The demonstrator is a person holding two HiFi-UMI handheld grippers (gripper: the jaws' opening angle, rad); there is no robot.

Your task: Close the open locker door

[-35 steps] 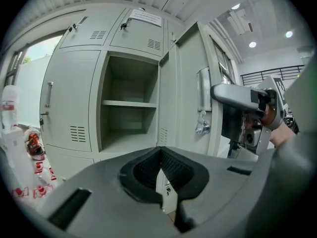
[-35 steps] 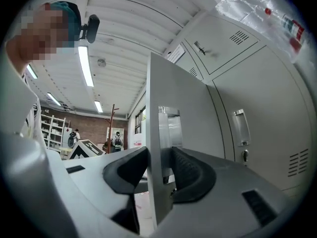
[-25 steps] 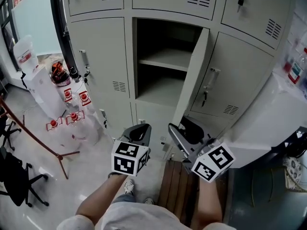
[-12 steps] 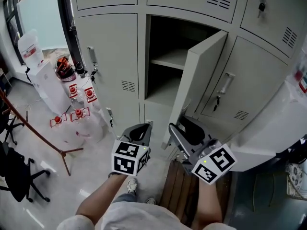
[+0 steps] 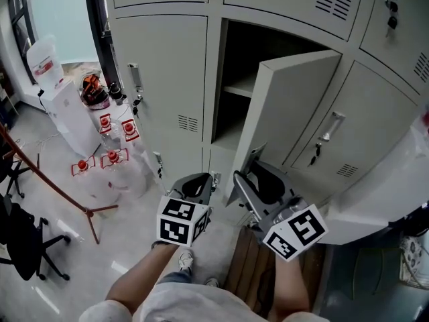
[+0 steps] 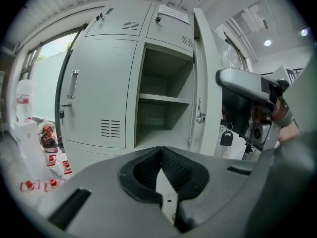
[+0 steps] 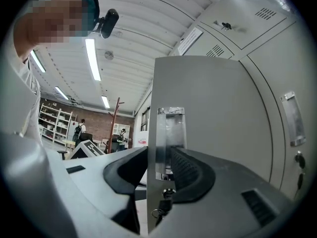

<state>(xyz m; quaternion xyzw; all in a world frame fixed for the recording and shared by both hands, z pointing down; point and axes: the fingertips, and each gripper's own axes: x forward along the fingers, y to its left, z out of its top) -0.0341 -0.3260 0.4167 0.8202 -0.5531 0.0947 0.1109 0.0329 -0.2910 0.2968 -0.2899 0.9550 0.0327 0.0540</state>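
Observation:
The open locker door [image 5: 295, 106] hangs partly swung out from its compartment [image 5: 241, 79], hinged on the right. My right gripper [image 5: 251, 183] is at the door's lower free edge. In the right gripper view the door [image 7: 213, 123] stands between the jaws of my right gripper [image 7: 166, 177], with its chrome handle [image 7: 170, 133] and the keys [image 7: 161, 207] under it; the ribbed pad lies against the handle. My left gripper [image 5: 194, 185] hovers to the left of the door, shut and holding nothing. The left gripper [image 6: 166, 182] faces the open compartment and the door's edge [image 6: 203, 83].
Closed lockers flank the open one, one with a handle [image 5: 332, 129] at right. Water bottles [image 5: 107, 159] and a white dispenser [image 5: 57, 106] stand at left, near a red stand [image 5: 47, 180] and an office chair [image 5: 20, 247]. A wooden slatted bench [image 5: 251, 267] lies underfoot.
The door has swung from nearly edge-on to showing more of its face. My right gripper has stayed at its lower edge. The left gripper has barely moved.

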